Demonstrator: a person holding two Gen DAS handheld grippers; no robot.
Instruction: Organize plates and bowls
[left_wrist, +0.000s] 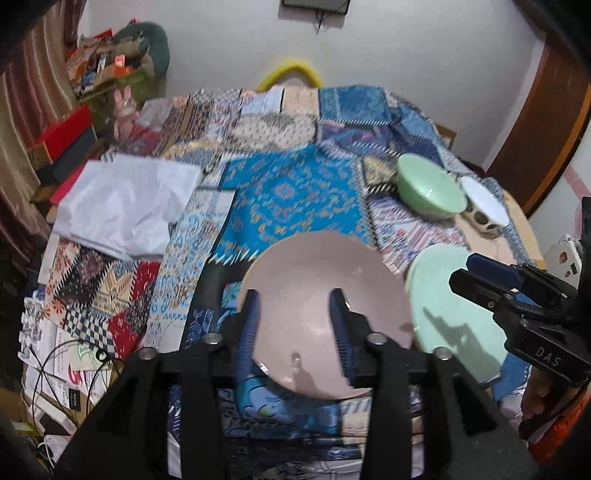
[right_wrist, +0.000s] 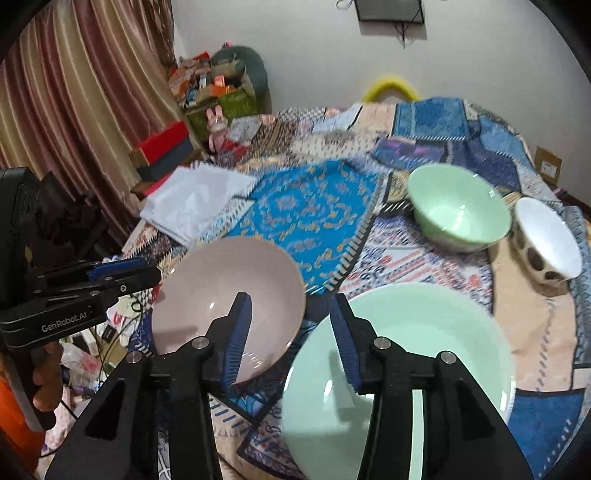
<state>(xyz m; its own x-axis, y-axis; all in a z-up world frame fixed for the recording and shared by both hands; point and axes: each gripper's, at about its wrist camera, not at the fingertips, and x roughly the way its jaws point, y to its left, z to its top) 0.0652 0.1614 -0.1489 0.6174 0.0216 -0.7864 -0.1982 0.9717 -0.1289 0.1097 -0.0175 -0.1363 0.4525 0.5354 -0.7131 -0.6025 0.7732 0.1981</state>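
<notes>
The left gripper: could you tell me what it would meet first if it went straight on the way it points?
Probably the pink plate, which lies directly beyond its open fingers; depth is uncertain.

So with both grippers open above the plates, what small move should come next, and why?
Probably swing the right gripper towards the green bowl and grip its rim. The pink plate and the pale green plate lie flat side by side with neither gripper holding them, while the green bowl and the spotted white bowl sit unstacked beyond, nearer the right gripper.
</notes>
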